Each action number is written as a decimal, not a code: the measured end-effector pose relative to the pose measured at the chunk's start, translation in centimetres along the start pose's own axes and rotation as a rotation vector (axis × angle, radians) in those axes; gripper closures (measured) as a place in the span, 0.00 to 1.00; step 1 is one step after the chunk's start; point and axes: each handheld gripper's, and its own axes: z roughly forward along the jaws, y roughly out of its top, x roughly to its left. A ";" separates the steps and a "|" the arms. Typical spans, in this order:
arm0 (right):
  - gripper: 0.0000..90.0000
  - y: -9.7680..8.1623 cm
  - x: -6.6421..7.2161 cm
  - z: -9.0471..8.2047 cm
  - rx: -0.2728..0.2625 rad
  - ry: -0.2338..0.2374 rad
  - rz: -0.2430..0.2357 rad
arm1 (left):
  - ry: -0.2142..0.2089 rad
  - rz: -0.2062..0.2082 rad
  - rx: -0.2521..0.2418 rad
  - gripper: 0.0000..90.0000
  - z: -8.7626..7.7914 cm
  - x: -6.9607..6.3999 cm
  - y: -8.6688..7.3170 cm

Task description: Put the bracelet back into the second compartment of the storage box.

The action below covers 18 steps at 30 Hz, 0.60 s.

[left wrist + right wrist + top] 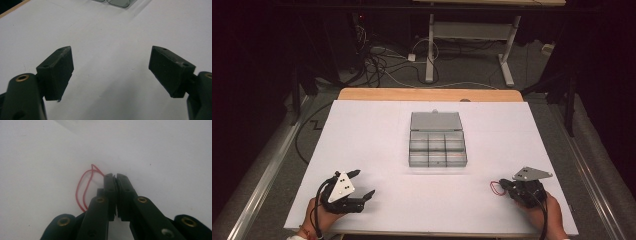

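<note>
red wire (83,191): near end hidden behind hand-held gripper (115,176) | organizer box (117,2): cut off

**No readable markings**

From my station I can make out no text, label, brand, number or sign anywhere: nothing legible on the compartment box (436,139), the white tabletop (377,135), or either gripper's jaws.

On the table (362,130) there are two grippers, one clear compartment box (437,145) and one thin red loop (86,187).
</note>
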 end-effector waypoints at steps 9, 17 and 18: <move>0.98 0.3 0.0 -1.7 -0.090 -0.041 -0.013 | 0.005 0.023 0.017 0.23 -0.2 0.3 -0.1; 0.98 1.0 -0.2 -2.8 -0.154 -0.067 -0.008 | 0.000 0.027 0.014 0.23 -0.3 0.2 0.0; 0.98 1.1 -0.2 -2.9 -0.160 -0.071 -0.012 | 0.000 0.026 0.013 0.23 -0.3 0.2 0.0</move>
